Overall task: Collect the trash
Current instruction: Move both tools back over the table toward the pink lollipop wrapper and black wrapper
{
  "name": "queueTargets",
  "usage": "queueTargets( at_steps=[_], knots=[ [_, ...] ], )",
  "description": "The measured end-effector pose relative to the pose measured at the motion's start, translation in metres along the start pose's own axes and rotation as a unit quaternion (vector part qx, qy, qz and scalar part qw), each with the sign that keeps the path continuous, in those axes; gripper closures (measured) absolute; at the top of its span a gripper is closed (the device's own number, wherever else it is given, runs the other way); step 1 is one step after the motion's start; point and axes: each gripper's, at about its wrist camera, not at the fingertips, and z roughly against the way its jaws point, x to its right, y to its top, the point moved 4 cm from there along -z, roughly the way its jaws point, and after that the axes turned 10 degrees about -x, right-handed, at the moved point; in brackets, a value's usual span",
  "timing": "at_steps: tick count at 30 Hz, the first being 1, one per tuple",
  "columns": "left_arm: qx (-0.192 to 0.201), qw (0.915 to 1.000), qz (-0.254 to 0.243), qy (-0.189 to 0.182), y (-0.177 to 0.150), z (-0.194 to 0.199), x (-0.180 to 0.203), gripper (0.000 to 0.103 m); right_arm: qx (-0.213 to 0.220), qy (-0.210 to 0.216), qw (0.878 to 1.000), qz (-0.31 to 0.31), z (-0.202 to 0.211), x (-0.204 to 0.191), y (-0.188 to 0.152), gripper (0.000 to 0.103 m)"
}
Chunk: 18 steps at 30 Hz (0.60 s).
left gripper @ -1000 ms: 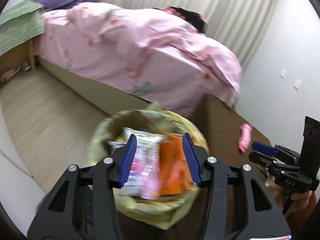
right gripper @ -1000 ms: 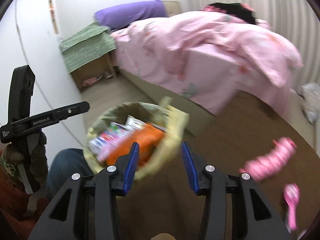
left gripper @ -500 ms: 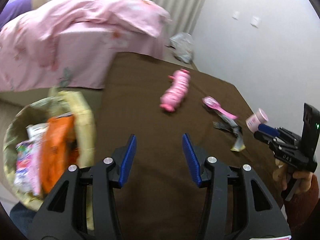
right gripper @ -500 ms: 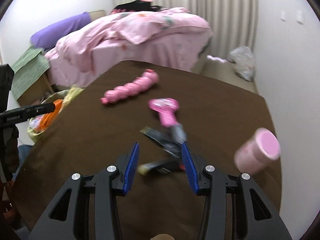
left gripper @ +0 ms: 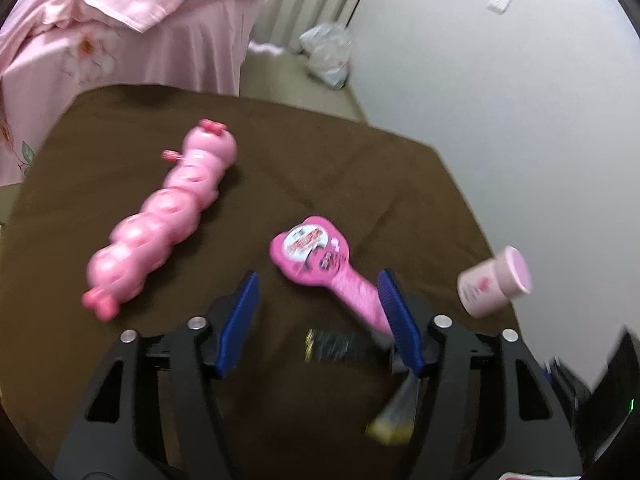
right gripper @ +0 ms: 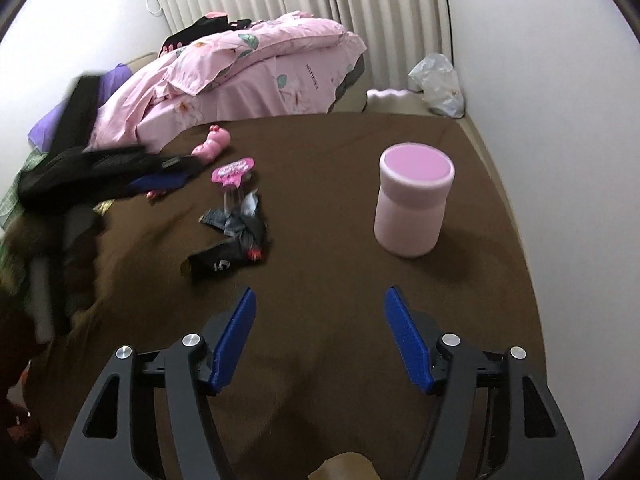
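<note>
Brown cloth covers the whole table [right gripper: 472, 280], and its far edge meets a strip of floor with a pink floral quilt [right gripper: 256, 68] heaped on the bed beyond; the right edge runs close along a white wall. The near half of the table in front of the right gripper [right gripper: 320, 332] lies bare, and that gripper's blue jaws have just been opening and now stand wide with only cloth showing between them. A pale pink cylindrical plastic jar with a darker pink lid [right gripper: 412, 200] stands upright toward the right edge, closed, its contents hidden. The trash, a crumpled dark foil wrapper [right gripper: 232, 240], lies near the table's middle, well apart from the jar. The left gripper [left gripper: 320, 312] hangs over that wrapper [left gripper: 340, 346], which is blurred; its jaws have just been opening and now stand fairly wide, with the wrapper and the handle of a pink plastic toy hand mirror [left gripper: 316, 256] showing between them, neither pinched. A pink segmented plastic caterpillar toy [left gripper: 160, 224] lies toward the left edge. A crumpled clear plastic bag [right gripper: 438, 84] sits on the floor past the far right corner.
</note>
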Motion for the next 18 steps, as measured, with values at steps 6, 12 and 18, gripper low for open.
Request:
queueTargets(
  at_steps=[6, 12, 18],
  knots=[
    [-0.014, 0.9963, -0.028, 0.08, 0.007, -0.025, 0.021, 0.044, 0.0, -0.014, 1.0, 0.013, -0.003, 0.0, -0.003, 0.04],
    [-0.027, 0.995, -0.051, 0.081, -0.008, -0.014, 0.011, 0.075, -0.008, 0.009, 1.0, 0.005, -0.007, 0.001, -0.002, 0.04],
    [-0.02, 0.9976, -0.036, 0.055, -0.044, 0.031, -0.03, 0.084, -0.022, 0.011, 1.0, 0.013, -0.011, -0.009, 0.0, 0.039]
  ],
)
